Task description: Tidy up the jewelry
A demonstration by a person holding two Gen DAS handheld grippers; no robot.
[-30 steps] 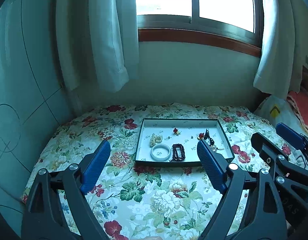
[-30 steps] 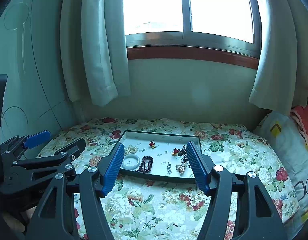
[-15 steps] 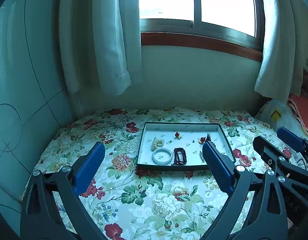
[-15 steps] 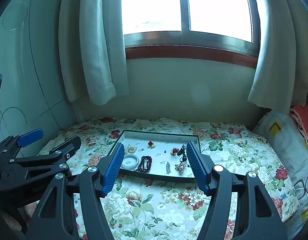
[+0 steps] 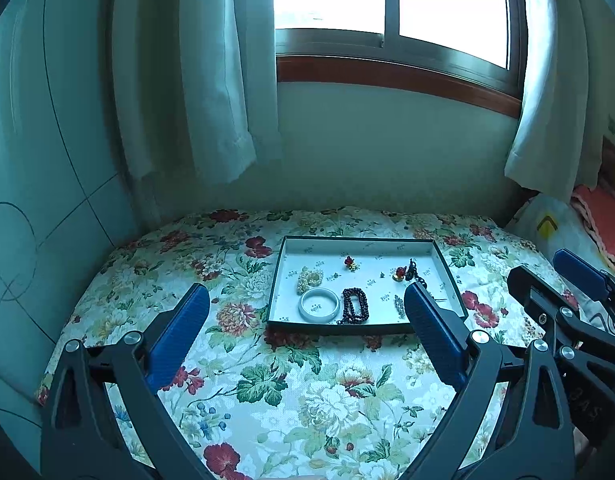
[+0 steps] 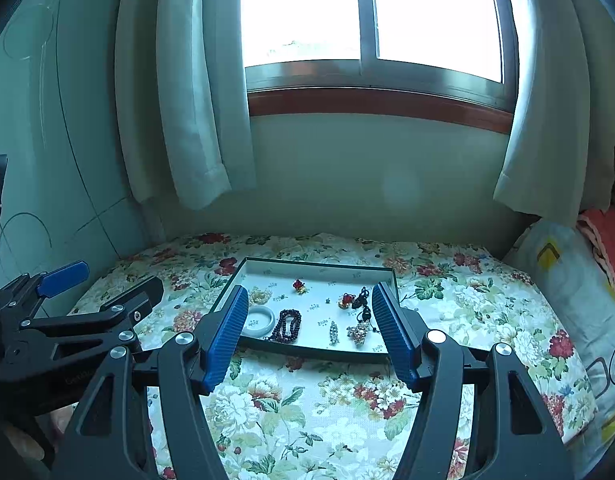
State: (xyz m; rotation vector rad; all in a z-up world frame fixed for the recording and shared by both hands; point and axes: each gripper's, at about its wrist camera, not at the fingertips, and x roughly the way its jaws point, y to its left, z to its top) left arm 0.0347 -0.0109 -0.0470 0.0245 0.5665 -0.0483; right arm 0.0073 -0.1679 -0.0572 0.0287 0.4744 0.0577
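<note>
We hold the left hand-held gripper (image 5: 307, 320) and the right hand-held gripper (image 6: 309, 332) released and empty, jaws spread wide, both hanging back from the tray, which keeps every piece in sight. The flowered bed (image 5: 291, 384) carries the shallow tray (image 5: 277, 280), so the jewelry sits contained inside its rim. There the pale bangle (image 5: 319, 305) lies just beside the dark bead bracelet (image 5: 354, 305), with the pearl cluster (image 5: 308, 279) behind them. The small red charm (image 5: 350, 263) rests apart near the back wall. Whether sorting is ahead or finished, we cannot tell.
</note>
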